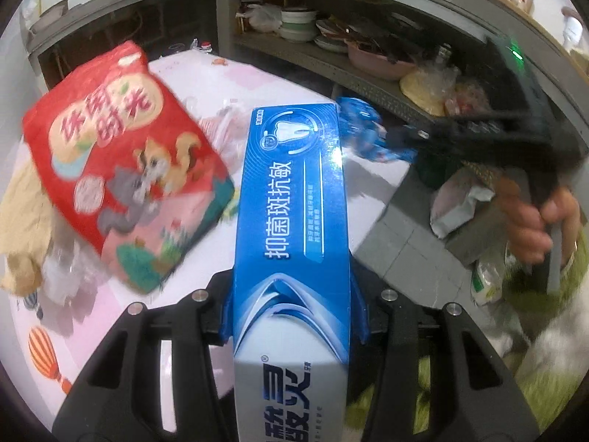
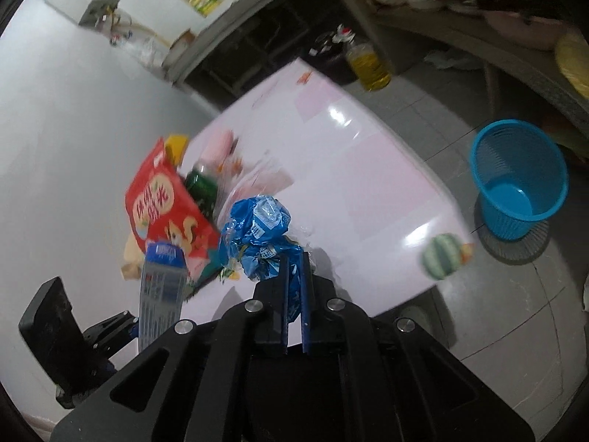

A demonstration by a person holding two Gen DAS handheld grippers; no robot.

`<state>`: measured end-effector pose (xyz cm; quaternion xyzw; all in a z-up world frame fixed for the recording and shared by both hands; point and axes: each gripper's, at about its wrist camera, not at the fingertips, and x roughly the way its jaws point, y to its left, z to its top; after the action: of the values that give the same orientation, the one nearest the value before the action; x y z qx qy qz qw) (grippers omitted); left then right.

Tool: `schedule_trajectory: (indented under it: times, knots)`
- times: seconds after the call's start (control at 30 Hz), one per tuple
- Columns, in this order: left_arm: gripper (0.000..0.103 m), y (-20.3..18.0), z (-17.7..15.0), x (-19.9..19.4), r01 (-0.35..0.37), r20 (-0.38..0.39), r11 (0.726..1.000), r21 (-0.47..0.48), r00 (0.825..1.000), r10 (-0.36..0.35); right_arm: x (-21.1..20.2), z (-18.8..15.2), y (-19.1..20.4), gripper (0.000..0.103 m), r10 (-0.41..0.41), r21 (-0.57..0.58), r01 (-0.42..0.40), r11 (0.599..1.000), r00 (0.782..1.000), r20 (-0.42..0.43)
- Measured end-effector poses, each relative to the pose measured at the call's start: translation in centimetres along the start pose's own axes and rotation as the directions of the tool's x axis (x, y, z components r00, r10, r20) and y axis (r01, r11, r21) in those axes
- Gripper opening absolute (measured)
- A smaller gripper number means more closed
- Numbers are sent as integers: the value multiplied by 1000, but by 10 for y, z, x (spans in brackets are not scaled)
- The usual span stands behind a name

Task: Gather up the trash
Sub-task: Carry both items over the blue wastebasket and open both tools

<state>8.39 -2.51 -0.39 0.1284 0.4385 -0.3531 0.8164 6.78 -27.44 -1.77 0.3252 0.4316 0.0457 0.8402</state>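
Left gripper: jaws clamped on the blue toothpaste box, lower centre of the left view.
Right gripper: jaws pinched on a crumpled blue wrapper, centre of the right view.
Blue basket: on the floor at right, beside the table (nothing visible inside).
Red snack bag: left, among litter on the table.
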Motion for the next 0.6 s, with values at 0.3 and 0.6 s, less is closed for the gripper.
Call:
schedule_trajectory:
  times: [0.3, 0.6]
  knots:
    - [45, -42, 82, 37, 59, -9, 998, 12, 998, -59, -66, 13, -65, 5, -88, 141, 63, 988, 979, 181]
    - [46, -109, 189, 133, 147, -152, 988, 45, 979, -139, -89, 24, -178, 5, -225, 393, 107, 913, 937, 267]
